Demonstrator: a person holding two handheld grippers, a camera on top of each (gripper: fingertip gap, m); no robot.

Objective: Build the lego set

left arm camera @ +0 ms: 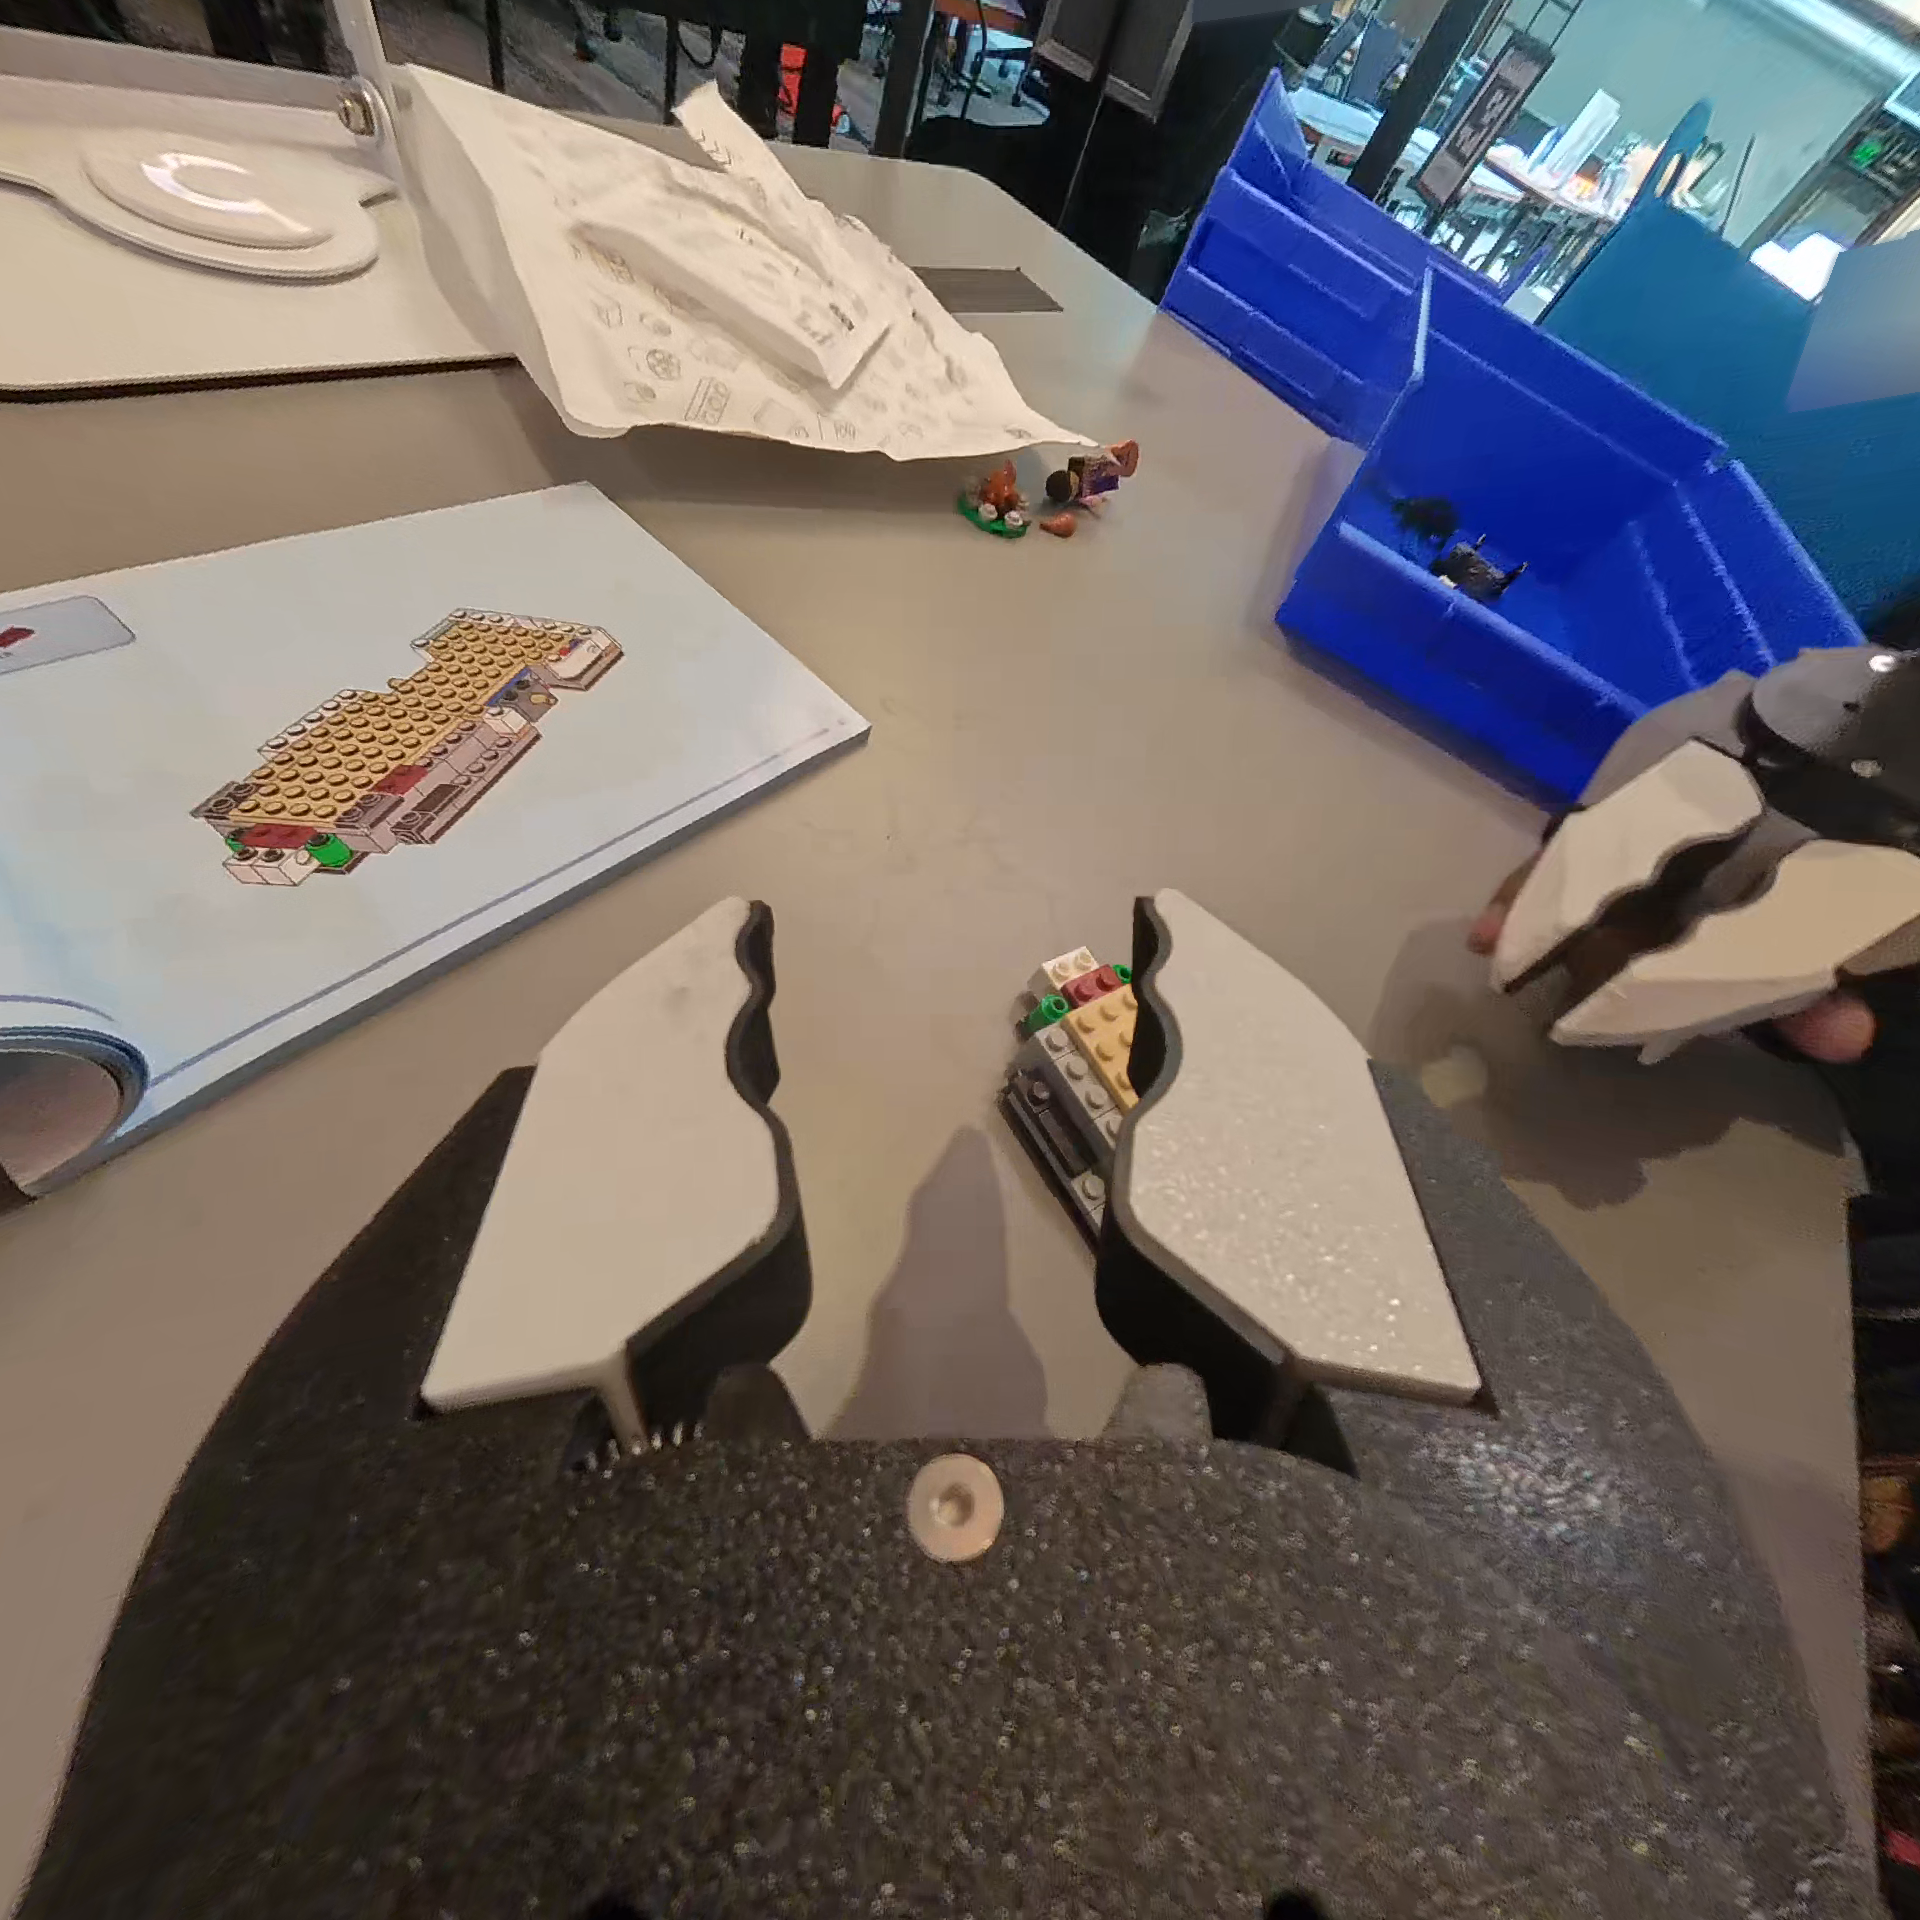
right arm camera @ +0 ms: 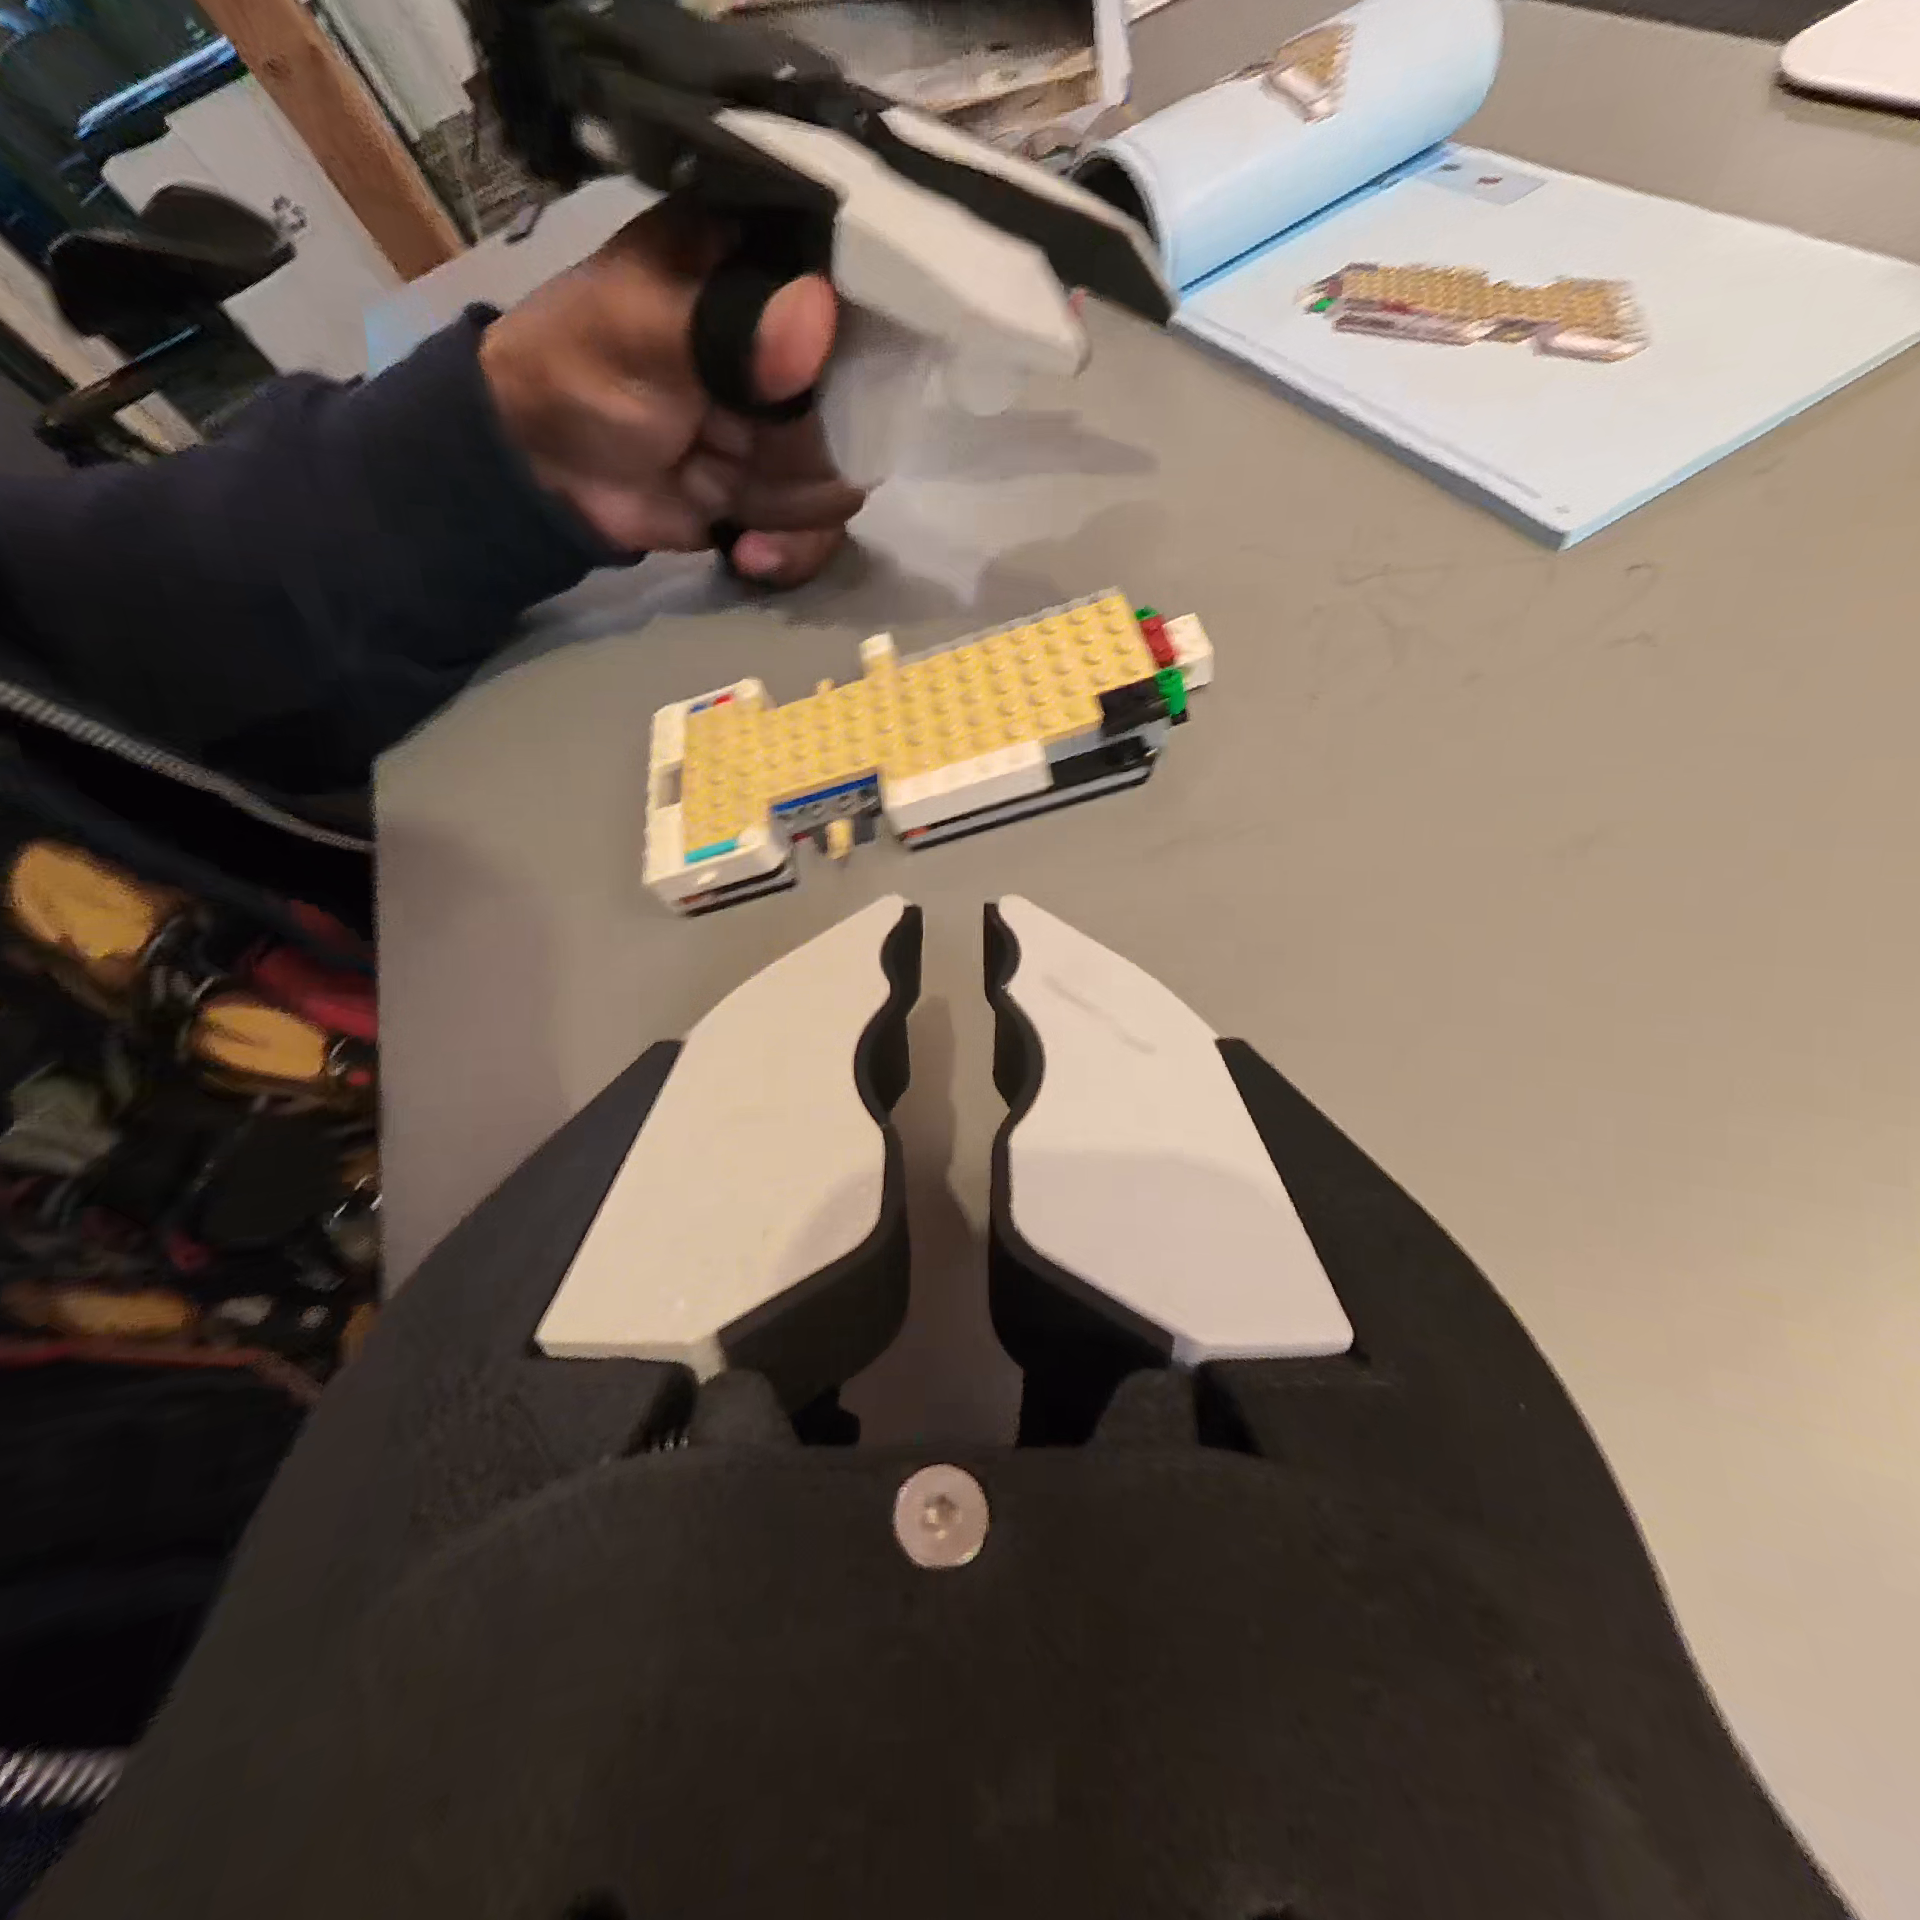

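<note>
A flat, studded brick model (right arm camera: 914, 738), tan on top with white, grey and black sides and small green and red pieces at one end, lies on the smooth grey table (right arm camera: 1455, 935) close to its near edge. The left gripper (left arm camera: 951, 997) hangs over it with its pale, wavy-edged fingers wide apart and nothing between the pads; the model's end shows beside its right finger (left arm camera: 1226, 1039). The right gripper (right arm camera: 953, 920) hovers just short of the model's long side, its fingers nearly together with a narrow slit between them, holding nothing. An open, glossy pale-blue instruction booklet (left arm camera: 416, 779) lies farther in, with bare table between. Blue plastic bins (left arm camera: 1538, 540) stand along the far right edge, a crumpled paper sheet (left arm camera: 727, 291) towards the far edge.
</note>
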